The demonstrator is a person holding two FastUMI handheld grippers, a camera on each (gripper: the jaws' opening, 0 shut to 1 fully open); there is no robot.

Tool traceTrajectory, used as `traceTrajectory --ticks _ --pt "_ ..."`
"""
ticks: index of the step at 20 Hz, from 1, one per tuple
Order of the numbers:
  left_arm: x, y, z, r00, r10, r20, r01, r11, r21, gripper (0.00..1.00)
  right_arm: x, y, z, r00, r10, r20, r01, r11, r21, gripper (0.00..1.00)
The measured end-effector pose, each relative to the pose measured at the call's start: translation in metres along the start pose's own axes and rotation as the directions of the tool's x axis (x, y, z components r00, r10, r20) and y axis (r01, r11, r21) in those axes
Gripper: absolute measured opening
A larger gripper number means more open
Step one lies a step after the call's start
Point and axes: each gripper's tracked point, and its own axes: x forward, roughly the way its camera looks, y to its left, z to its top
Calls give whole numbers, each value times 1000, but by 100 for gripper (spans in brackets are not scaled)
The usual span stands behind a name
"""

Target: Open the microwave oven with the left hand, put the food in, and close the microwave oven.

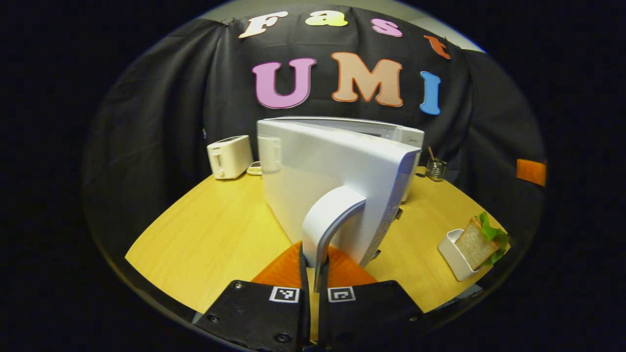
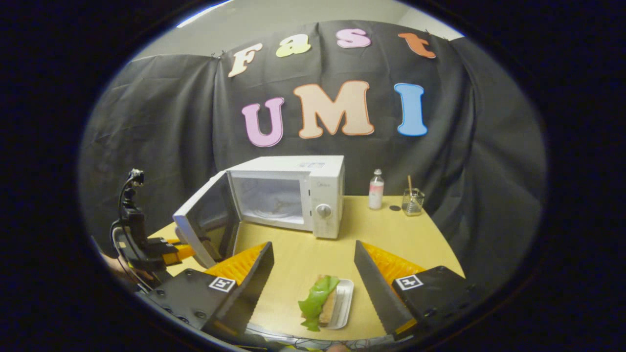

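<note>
In the right gripper view the left gripper [image 2: 188,252] is left of the microwave [image 2: 313,195], at the handle [image 2: 195,247] of its door [image 2: 203,220], which stands swung open. In the left gripper view its fingers are nearly together, clamped on that handle [image 1: 327,220]. The sandwich [image 2: 320,303], on its small white tray [image 2: 342,305], lies on the table [image 2: 391,230] in front of the microwave, between the widely spread fingers of the right gripper [image 2: 313,288], which holds nothing. A bottle [image 2: 375,189] and glass [image 2: 413,201] stand right of the microwave
</note>
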Motion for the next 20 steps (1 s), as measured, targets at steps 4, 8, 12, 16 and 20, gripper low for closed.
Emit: traceTrajectory --ticks 4,8,12,16,20 --pt "-12 45 -17 996 35 -78 -48 984 -174 15 1 -15 -44 994 -32 -102 34 999 11 97" --pt "-15 63 -22 994 58 -94 -76 976 -206 64 7 -18 -71 983 -59 -175 56 998 -21 93" --pt "-23 66 -22 991 74 -116 -93 981 -171 92 8 -22 -98 966 -84 -243 82 996 -16 100" --pt "-52 63 6 997 81 -20 -82 996 -42 92 8 -25 -125 946 -95 -310 98 995 -6 100" --pt "-91 72 21 990 143 13 -143 990 -23 90 16 -24 -144 931 -109 -347 97 994 -53 93"
